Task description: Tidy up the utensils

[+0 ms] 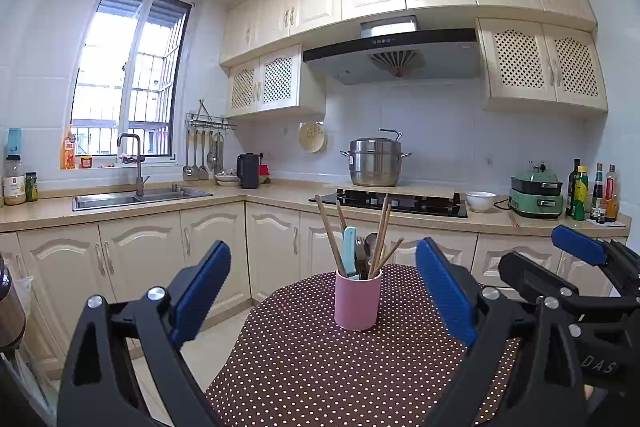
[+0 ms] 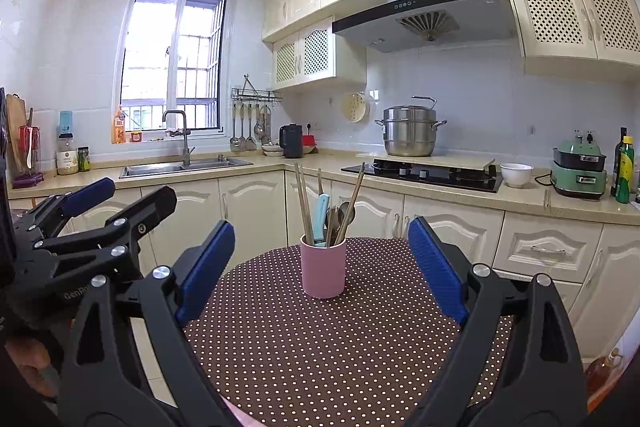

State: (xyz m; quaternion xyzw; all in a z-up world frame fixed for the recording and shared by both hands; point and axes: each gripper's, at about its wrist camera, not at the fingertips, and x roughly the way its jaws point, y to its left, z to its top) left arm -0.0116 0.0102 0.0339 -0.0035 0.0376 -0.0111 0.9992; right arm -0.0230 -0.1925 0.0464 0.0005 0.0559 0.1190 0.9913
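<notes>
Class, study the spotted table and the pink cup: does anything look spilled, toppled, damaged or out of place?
Nothing stands out. The pink cup stands upright on the spotted table, with the chopsticks, spoons and a light blue handle leaning inside it. Nothing is spilled or lying loose.

Both hand-held grippers (image 1: pixel 323 293) (image 2: pixel 321 267) — level, jaws wide

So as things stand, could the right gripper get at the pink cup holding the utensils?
Probably yes. The right gripper is open, its fingers empty, and the pink cup stands alone on the dotted tablecloth straight ahead. Nothing lies between them; the left gripper sits off to the side.
</notes>
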